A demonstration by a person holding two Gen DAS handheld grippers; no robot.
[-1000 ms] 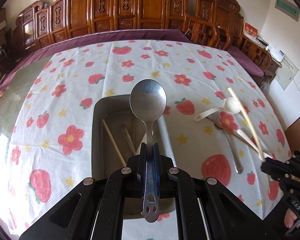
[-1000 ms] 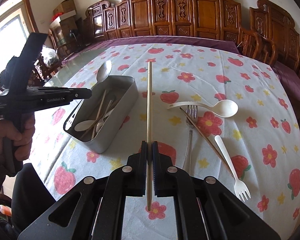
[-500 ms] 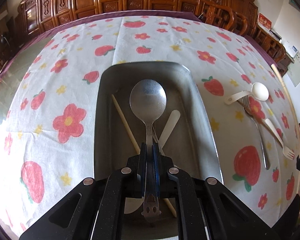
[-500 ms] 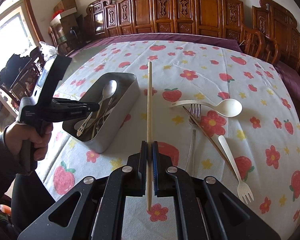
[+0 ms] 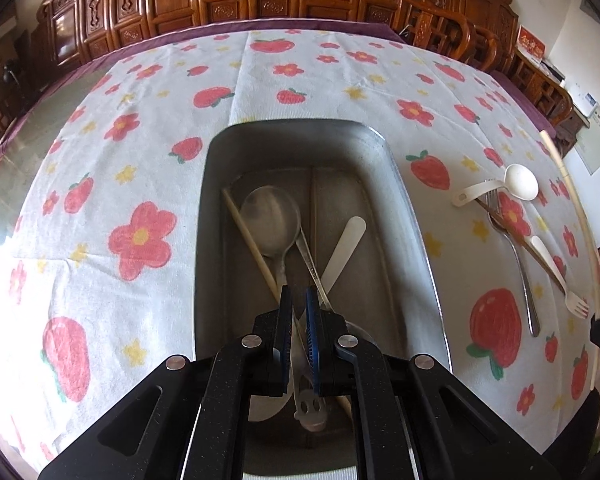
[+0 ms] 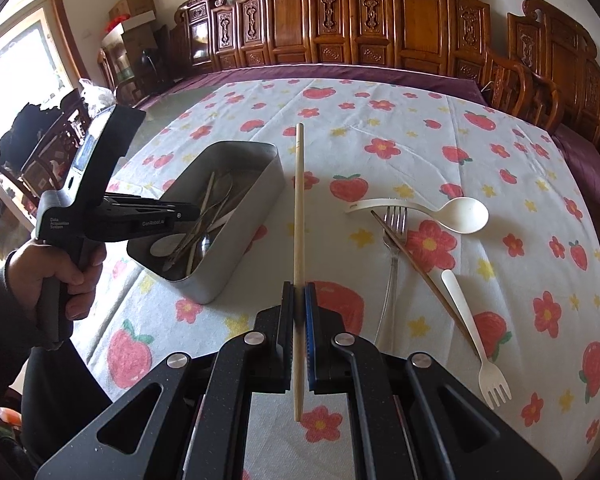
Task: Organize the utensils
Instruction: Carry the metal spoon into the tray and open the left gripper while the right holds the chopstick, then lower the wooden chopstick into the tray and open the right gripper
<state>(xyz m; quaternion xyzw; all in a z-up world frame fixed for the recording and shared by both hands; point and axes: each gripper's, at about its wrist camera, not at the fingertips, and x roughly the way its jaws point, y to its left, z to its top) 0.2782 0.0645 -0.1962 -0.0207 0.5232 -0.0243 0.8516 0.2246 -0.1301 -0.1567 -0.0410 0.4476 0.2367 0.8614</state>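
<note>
A metal tin [image 5: 416, 240] [image 6: 260, 184] holds a metal spoon [image 5: 272, 220], pale chopsticks [image 5: 252, 240] and a white utensil handle [image 5: 346, 248]. My left gripper [image 5: 299, 296] is over the tin with its jaws slightly apart; the spoon's handle lies between and below them, released. In the right wrist view the left gripper [image 6: 192, 214] reaches into the tin. My right gripper [image 6: 299, 292] is shut on a pale chopstick [image 6: 299, 200], held above the cloth right of the tin.
On the strawberry tablecloth [image 6: 380, 136] right of the tin lie a white spoon [image 6: 460, 216], a metal fork [image 6: 394, 240], a brown chopstick [image 6: 420, 272] and a white fork [image 6: 476, 340]. Carved wooden chairs [image 6: 380, 20] line the far side.
My left gripper came down over the tin, opened a little and let the metal spoon drop into it. My right gripper kept holding the chopstick, nearly still.
</note>
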